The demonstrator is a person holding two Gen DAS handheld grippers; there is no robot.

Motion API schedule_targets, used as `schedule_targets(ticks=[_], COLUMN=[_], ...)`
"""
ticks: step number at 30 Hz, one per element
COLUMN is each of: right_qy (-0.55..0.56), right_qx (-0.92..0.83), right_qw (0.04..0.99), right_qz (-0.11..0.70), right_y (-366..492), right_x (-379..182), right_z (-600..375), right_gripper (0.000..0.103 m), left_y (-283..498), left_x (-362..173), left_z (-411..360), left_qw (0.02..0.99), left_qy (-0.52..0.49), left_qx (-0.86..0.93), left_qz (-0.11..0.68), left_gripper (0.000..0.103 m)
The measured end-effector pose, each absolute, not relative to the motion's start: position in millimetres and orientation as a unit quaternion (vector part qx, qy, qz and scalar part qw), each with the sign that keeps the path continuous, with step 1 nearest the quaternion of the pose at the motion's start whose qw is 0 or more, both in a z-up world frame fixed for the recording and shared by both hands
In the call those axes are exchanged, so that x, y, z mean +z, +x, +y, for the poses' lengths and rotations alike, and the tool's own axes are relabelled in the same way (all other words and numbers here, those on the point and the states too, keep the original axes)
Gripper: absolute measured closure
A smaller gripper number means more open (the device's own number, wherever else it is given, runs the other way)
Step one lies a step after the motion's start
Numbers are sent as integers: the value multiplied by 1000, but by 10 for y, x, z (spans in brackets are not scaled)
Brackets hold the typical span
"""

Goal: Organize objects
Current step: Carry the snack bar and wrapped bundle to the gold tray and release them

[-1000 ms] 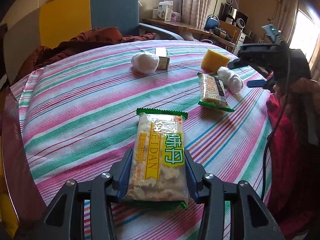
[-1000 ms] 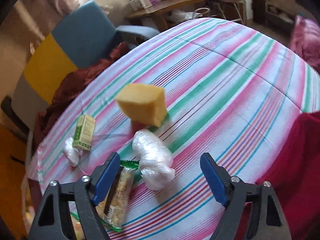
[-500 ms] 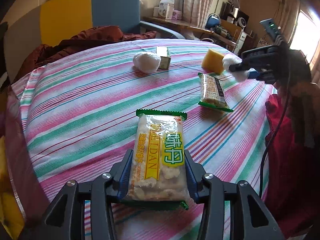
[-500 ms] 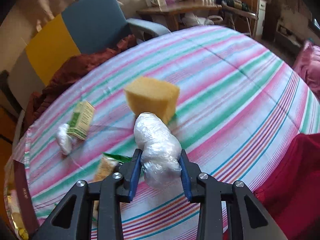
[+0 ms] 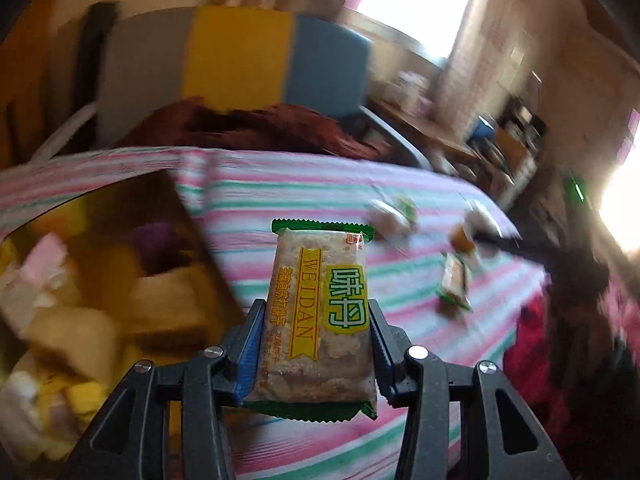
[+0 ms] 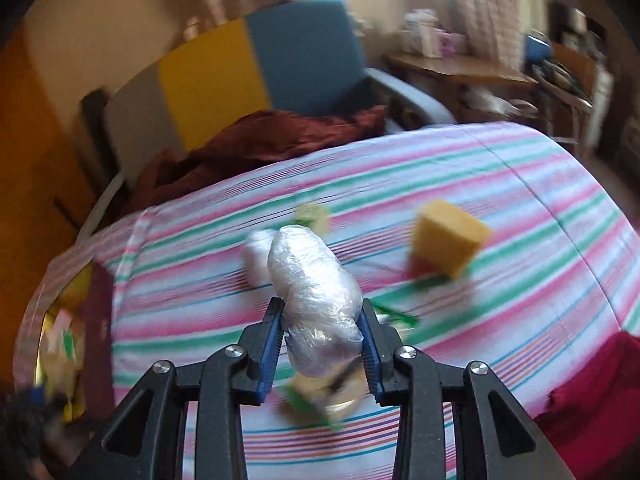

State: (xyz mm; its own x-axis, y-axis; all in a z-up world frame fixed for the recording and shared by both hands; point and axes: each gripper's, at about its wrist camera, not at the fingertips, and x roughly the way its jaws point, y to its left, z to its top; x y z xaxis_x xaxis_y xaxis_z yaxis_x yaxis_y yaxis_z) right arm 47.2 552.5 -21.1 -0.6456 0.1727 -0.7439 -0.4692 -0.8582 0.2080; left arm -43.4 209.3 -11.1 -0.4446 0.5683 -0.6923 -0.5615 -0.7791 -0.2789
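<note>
Now snack packet (image 5: 316,316) clamped in left claw (image 5: 314,344), wrapped bundle (image 6: 316,292) in right claw (image 6: 320,344)

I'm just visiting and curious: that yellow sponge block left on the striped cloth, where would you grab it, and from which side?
Judging by its shape, take the yellow sponge block across its two flat opposite side faces, coming from above. It sits apart from the other items on the striped tablecloth, so its sides look free, and flat soft faces should seat well.

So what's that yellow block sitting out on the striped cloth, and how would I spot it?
Start at the round table under the pink, green and white striped cloth. Right of the plastic-wrapped white bundle gripped in the right tool lies the yellow sponge block. It is the only bare, blocky, solid-yellow piece there; its neighbours are wrapped packets or clingfilm lumps.
</note>
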Motion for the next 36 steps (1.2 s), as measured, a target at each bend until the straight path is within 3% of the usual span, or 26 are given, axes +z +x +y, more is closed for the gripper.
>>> schedule_targets(ticks=[7, 14, 21, 36], right_qy=[-390, -410, -438, -452], right_qx=[902, 898, 883, 878], right_qw=[52, -69, -107, -106], right_qz=[178, 146, 127, 121], right_y=[27, -512, -776, -1028], right_x=[-112, -106, -231, -263], right_z=[4468, 3322, 2755, 2632], right_gripper=[67, 67, 67, 67], left_y=[-695, -746, -726, -849], left_x=[33, 70, 144, 114], left_z=[1265, 839, 723, 707], left_qw=[249, 183, 140, 132], left_qy=[-403, -391, -370, -373], left_qx=[878, 899, 917, 918], left_qz=[-65, -78, -43, -22], left_gripper=[55, 55, 55, 55])
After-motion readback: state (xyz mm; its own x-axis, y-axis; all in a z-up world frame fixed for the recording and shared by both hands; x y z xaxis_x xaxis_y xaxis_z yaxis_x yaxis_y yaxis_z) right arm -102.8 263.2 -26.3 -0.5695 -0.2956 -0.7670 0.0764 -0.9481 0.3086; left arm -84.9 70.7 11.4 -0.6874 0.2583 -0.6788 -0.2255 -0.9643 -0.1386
